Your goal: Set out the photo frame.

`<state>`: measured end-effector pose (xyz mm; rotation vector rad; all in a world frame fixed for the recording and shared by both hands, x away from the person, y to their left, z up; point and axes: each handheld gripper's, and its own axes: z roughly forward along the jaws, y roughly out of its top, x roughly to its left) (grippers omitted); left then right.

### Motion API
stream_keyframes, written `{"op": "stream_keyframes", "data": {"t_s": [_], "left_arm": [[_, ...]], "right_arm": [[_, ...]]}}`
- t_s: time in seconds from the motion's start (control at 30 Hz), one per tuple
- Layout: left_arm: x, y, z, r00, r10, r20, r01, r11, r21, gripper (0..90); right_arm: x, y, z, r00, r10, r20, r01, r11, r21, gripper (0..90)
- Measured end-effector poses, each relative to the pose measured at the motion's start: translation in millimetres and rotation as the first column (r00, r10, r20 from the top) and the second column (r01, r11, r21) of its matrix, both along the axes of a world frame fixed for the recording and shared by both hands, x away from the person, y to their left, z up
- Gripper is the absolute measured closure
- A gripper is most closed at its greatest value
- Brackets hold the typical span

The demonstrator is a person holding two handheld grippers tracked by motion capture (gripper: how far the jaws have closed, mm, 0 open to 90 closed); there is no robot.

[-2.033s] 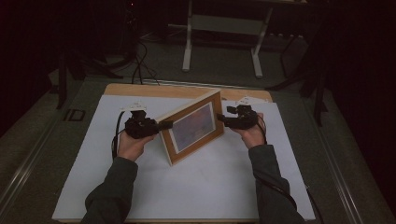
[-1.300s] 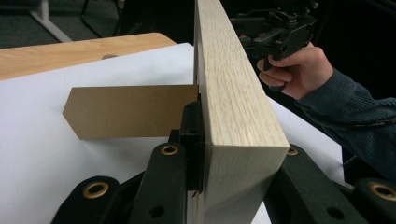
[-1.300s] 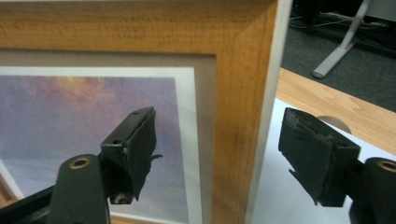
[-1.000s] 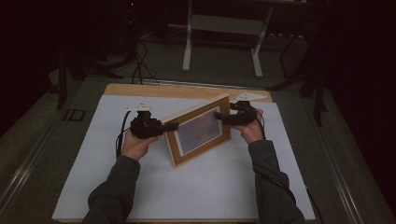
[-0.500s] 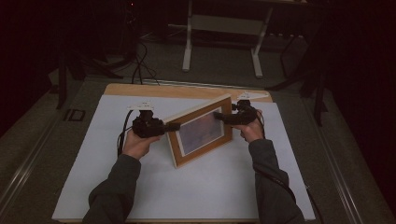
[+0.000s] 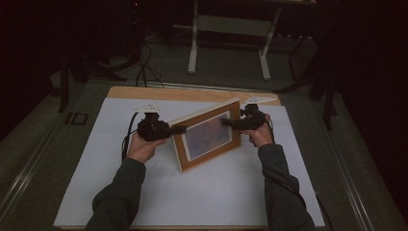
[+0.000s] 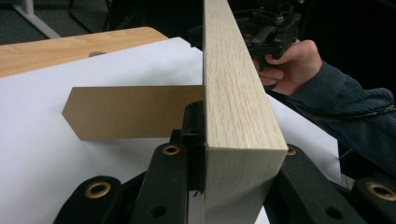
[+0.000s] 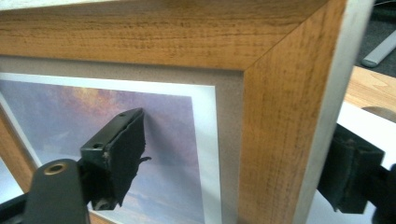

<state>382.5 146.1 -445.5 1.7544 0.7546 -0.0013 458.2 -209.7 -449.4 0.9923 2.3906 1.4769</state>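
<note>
A wooden picture frame [image 6: 209, 137] with a purple-sky print stands tilted over the white sheet, its right end higher. My left gripper [image 6: 179, 129] is shut on its left edge; in the left gripper view the jaws [image 7: 236, 135] clamp both faces of the pale frame side [image 7: 233, 84]. The brown easel stand [image 7: 126, 112] sticks out behind the frame. My right gripper [image 6: 227, 122] is shut on the right edge. In the right gripper view one pad [image 8: 121, 154] presses the glass and the other sits behind the frame [image 8: 275, 116].
A white sheet [image 6: 192, 192] covers most of the wooden table [image 6: 144, 93]. Beyond the table's far edge are a metal stand [image 6: 231, 29] and cables [image 6: 144, 67] on the dark floor. In the left gripper view the other hand [image 7: 289, 60] and its sleeve are close behind the frame.
Since the earliest frame, both grippers and the frame have shifted slightly right and away from the person. Over the last half second nothing has visibly moved.
</note>
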Motion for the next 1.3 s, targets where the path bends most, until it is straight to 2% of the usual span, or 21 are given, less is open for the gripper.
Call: {"op": "stream_keyframes", "data": {"t_s": [0.2, 0.43, 0.73, 1.07, 1.17, 1.3], "left_arm": [[1.6, -1.6, 0.1, 1.0000, 0.006, 0.002, -0.006, 0.9999, 0.009, 77.2], [2.8, -2.9, 0.8, 1.0000, 0.001, 0.010, -0.001, 0.9999, 0.017, 76.8], [5.2, -2.6, 2.6, 0.9994, 0.029, 0.016, -0.030, 0.9987, 0.041, 73.5], [9.8, -3.5, 5.3, 0.9998, 0.018, 0.012, -0.018, 0.9987, 0.047, 73.6], [10.4, -3.2, 4.4, 0.9996, 0.025, 0.016, -0.026, 0.9975, 0.065, 72.5], [11.2, -3.7, 4.1, 0.9996, 0.021, 0.019, -0.022, 0.9977, 0.064, 72.0]], "right_arm": [[-3.6, -6.4, -0.1, 1.0000, -0.004, 0.001, 0.004, 1.000, -0.002, 23.3], [-8.0, -8.4, 0.7, 0.9999, -0.009, 0.010, 0.010, 1.000, -0.023, 24.1], [-9.3, -16.9, -0.4, 1.0000, 0.005, 0.002, -0.005, 1.000, 0.001, 33.2], [-2.5, -16.0, -5.1, 0.9993, 0.035, -0.008, -0.035, 0.999, 0.037, 28.8], [-3.2, -16.6, -6.1, 0.9994, 0.034, -0.013, -0.033, 0.998, 0.051, 31.0], [-4.9, -20.4, -6.2, 0.9991, 0.038, -0.017, -0.037, 0.998, 0.052, 34.1]]}}
